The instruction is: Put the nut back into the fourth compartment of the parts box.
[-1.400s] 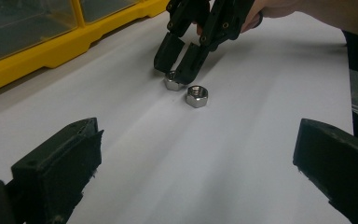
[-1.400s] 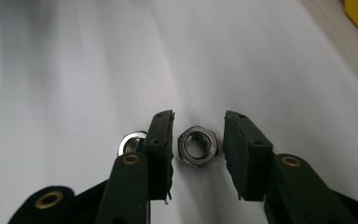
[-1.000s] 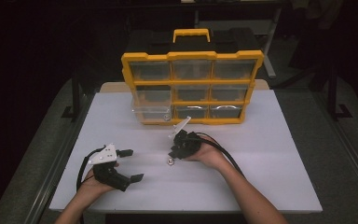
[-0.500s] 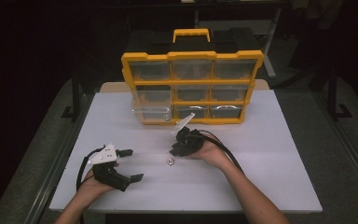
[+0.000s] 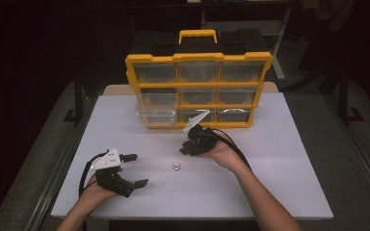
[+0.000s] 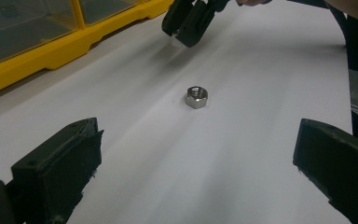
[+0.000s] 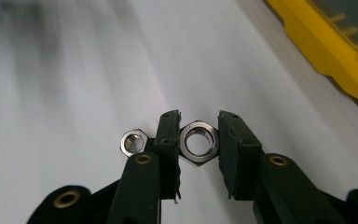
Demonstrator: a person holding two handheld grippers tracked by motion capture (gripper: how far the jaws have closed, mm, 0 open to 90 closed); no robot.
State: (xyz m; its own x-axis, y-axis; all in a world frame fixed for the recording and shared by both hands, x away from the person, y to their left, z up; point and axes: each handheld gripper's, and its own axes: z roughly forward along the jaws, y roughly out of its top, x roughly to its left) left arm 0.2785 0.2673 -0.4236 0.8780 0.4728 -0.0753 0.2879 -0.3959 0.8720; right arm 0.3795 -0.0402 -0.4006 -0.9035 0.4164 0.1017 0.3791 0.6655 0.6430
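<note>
We hold one small silver hex nut [image 7: 199,142] clamped in our right gripper [image 7: 196,140]; a second steel nut [image 5: 176,167] waits on the white tabletop [image 5: 270,144]; our left gripper [image 5: 131,169] rests apart; the yellow drawer organiser [image 5: 198,86] awaits both.

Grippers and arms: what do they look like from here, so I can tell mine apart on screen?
Both are black two-jaw tools. The left gripper carries a grey three-cornered plate on top and a black cable looping beside it; its jaws are blocky with flat pads. The right gripper has brass-coloured pivot pins, a pale plate and black cables. Forearms are bare, no sleeves.
</note>
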